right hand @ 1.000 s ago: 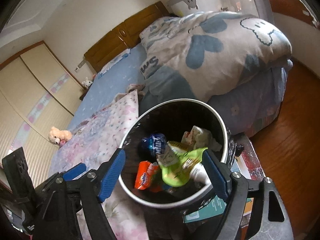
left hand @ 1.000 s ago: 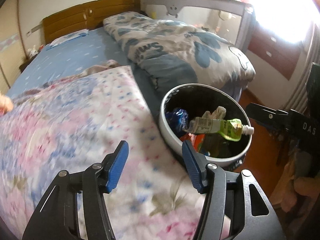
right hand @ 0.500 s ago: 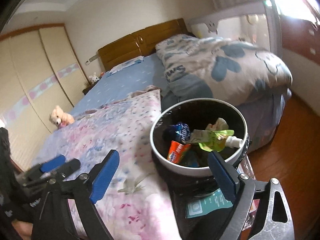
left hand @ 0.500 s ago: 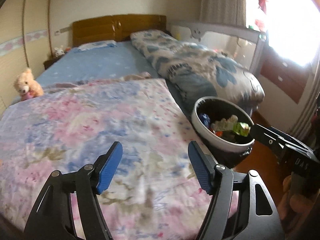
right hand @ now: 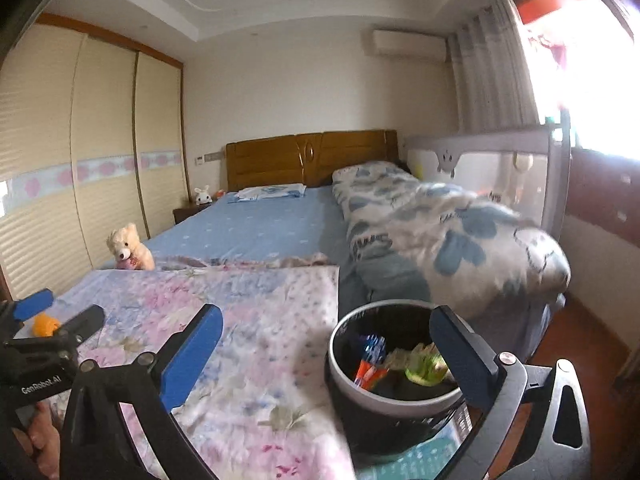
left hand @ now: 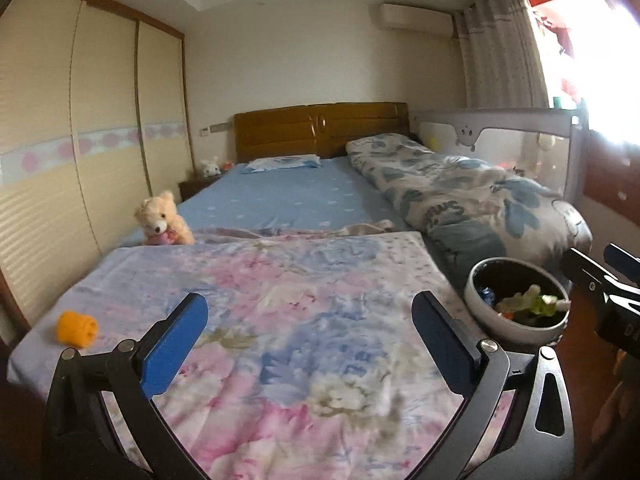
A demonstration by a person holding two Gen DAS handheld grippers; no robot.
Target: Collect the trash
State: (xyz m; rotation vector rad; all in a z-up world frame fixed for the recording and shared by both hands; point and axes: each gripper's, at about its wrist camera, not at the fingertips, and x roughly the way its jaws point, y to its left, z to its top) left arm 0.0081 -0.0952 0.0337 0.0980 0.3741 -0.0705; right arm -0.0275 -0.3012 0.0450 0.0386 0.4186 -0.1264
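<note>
A white trash bin (left hand: 484, 312) with a black liner stands beside the bed's right edge and holds a green pouch (left hand: 540, 305), a blue wrapper and an orange wrapper; it also shows in the right wrist view (right hand: 360, 390). A small orange crumpled object (left hand: 76, 329) lies on the floral blanket (left hand: 304, 304) at the left, also in the right wrist view (right hand: 45, 324). My left gripper (left hand: 310, 344) is open and empty above the blanket. My right gripper (right hand: 326, 352) is open and empty, just above the bin's near rim.
A teddy bear (left hand: 162, 220) sits at the bed's left side. A rolled patterned duvet (left hand: 460, 192) lies along the right. A grey bed rail (left hand: 500, 136), a wardrobe (left hand: 80, 160) on the left and a wooden headboard (left hand: 320, 128) surround the bed. Wooden floor (right hand: 576, 344) lies at the right.
Both grippers have pulled back and tilted up from the bin, so the whole bed shows. The orange object and teddy bear have come into view. Both grippers stay open.
</note>
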